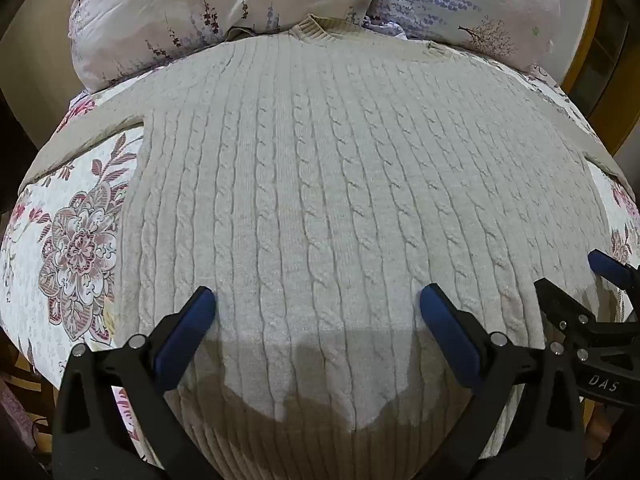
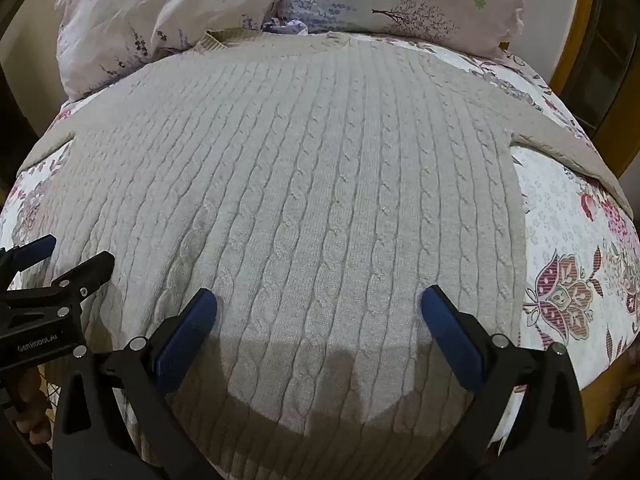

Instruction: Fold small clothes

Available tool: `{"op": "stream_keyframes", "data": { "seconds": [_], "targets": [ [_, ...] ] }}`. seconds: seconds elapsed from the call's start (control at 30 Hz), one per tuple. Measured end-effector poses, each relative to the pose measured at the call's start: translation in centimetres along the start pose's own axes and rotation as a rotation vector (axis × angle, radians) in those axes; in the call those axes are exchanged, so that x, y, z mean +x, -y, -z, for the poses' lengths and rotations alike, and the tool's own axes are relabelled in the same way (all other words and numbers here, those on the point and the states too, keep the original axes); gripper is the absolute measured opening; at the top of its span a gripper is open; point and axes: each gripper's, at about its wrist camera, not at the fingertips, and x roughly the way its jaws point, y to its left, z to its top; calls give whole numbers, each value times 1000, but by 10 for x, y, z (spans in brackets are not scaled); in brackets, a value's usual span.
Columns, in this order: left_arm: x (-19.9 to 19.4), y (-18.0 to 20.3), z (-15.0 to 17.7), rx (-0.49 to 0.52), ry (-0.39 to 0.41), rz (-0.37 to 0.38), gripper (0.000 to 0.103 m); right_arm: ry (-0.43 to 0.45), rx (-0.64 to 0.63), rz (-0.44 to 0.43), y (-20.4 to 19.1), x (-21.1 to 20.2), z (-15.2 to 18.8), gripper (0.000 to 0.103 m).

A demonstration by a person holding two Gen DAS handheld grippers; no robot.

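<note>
Sweater, cream cable-knit, lay flat and unfolded on a floral bedspread, so folding looked not yet begun (judging by its spread sleeves). Left gripper hovered wide over the hem, holding nothing; right gripper likewise. Its long axis ran away from the cameras, collar toward the pillows.

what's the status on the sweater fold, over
Left gripper and right gripper both open, hovering over the hem end. Sweater flat on the floral bedspread, unfolded. Pillows at the collar, nothing blocking.
</note>
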Motion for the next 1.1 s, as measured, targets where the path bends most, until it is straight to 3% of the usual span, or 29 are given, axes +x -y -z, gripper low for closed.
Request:
{"op": "stream_keyframes", "data": {
  "seconds": [0.03,0.33,1.1],
  "targets": [
    [0,0,0,1,1,0,101,28,3,-6,0,-2,1,102],
    [-4,2,0,0,15,-1,101,-3,9,-5,4,1,-5,102],
    [-3,1,1,2,18,-2,101,31,-1,-4,1,-3,0,102]
  ]
}}
